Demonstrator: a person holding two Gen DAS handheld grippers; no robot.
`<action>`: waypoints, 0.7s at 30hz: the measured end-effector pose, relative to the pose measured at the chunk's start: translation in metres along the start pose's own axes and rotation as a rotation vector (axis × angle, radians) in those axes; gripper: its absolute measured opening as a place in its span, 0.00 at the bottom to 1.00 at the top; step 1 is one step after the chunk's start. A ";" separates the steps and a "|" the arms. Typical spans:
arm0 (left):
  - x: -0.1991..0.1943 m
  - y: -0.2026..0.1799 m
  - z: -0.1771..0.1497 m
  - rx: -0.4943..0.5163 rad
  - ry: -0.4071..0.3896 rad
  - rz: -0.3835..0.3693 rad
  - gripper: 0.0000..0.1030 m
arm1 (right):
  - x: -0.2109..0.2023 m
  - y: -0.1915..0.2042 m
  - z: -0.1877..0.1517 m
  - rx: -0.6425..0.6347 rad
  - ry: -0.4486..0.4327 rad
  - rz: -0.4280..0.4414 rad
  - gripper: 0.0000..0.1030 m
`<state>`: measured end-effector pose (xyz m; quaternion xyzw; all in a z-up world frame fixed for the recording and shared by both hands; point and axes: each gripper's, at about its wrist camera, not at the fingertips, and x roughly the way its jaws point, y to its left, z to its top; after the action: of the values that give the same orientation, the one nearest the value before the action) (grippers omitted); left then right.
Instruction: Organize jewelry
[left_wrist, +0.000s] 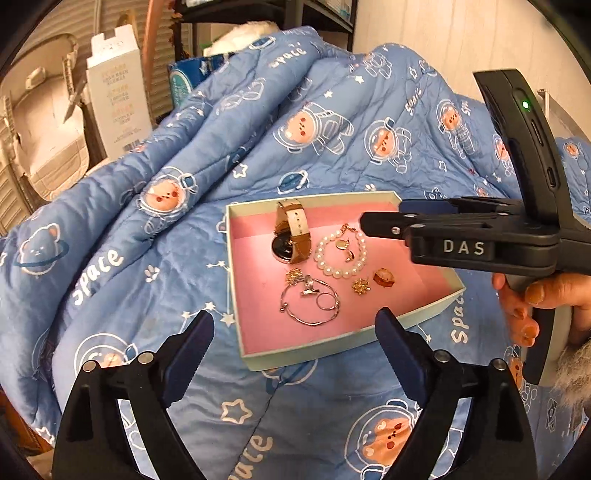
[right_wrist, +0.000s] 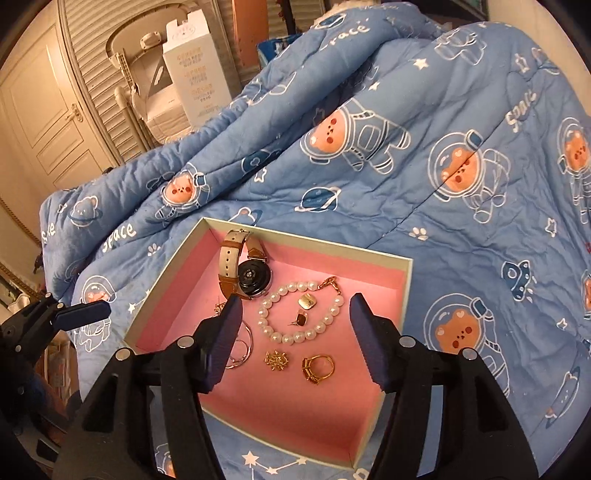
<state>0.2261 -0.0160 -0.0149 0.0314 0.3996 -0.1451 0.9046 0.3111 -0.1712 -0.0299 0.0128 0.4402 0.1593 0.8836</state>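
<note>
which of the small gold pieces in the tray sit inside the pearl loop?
The two flat gold square earrings, enclosed by the white pearl bracelet. The gold stone ring and gold starburst stud lie outside it, on the pink-lined tray.

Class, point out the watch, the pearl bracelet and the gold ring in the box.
watch (right_wrist: 254, 279): right wrist view, case back.
pearl bracelet (right_wrist: 295, 336): right wrist view, lower pearls.
gold ring (right_wrist: 318, 369): right wrist view, band.

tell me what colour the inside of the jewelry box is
Pink, with pale outer walls; the box lining shows best in the right wrist view.
</note>
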 end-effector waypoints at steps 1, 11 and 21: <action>-0.006 0.001 -0.004 -0.013 -0.027 0.013 0.89 | -0.006 0.000 -0.001 0.006 -0.017 -0.024 0.66; -0.057 -0.010 -0.047 -0.067 -0.212 0.085 0.93 | -0.064 0.017 -0.047 -0.010 -0.225 -0.167 0.81; -0.096 -0.028 -0.086 -0.095 -0.279 0.122 0.93 | -0.117 0.044 -0.117 0.014 -0.278 -0.189 0.83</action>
<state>0.0950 -0.0053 -0.0014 -0.0075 0.2738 -0.0739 0.9589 0.1415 -0.1773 -0.0036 -0.0007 0.3142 0.0691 0.9469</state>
